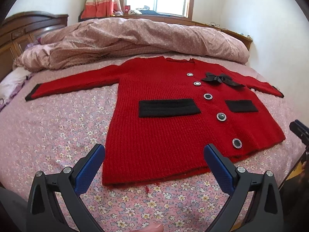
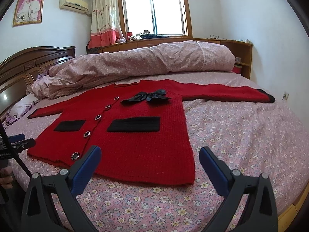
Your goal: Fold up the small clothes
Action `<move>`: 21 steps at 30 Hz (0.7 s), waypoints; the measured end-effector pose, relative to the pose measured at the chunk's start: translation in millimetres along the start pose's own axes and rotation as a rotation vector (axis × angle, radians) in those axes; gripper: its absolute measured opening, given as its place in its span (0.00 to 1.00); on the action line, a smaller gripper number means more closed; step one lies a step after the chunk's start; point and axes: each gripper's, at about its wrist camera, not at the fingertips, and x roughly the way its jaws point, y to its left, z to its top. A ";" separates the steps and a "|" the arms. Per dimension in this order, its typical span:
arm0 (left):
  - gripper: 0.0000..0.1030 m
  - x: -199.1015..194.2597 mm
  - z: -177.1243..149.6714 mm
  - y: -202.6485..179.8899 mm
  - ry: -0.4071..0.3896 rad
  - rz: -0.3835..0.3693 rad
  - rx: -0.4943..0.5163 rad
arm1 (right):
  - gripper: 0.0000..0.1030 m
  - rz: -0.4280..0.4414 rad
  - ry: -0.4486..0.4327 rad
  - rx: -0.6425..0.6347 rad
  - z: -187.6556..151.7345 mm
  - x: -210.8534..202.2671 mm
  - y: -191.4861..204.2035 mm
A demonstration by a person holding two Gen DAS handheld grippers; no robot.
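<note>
A red cardigan [image 1: 164,127] lies flat & spread out on the bed [image 1: 48,127], front side up, both sleeves stretched out to the sides. It has 2 black pocket bands, a black bow [image 1: 220,79] near the neck, & a row of round buttons down the front. A pink blanket [image 1: 135,36] is bunched up behind it.

The left gripper [image 1: 154,154] is wide open w/ nothing in it, just above the sweater's bottom hem. The right gripper [image 2: 149,154] is wide open too, empty, near the hem's other corner. Blue pads [image 2: 85,172] line the fingers.
</note>
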 end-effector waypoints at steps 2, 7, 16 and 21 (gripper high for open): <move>0.96 1.3 0.3 2.2 0.005 0.006 -0.006 | 1.00 -0.002 0.001 0.003 0.0 0.2 -0.5; 0.96 2.0 0.1 2.2 0.007 0.006 -0.009 | 1.00 -0.006 -0.008 -0.005 0.3 -1.4 0.5; 0.96 0.4 -0.7 -3.0 0.003 0.004 0.012 | 1.00 0.007 -0.014 -0.014 1.8 -3.1 3.8; 0.96 1.1 -0.4 -1.7 0.010 0.003 0.005 | 1.00 0.008 -0.008 -0.018 1.5 -1.9 5.3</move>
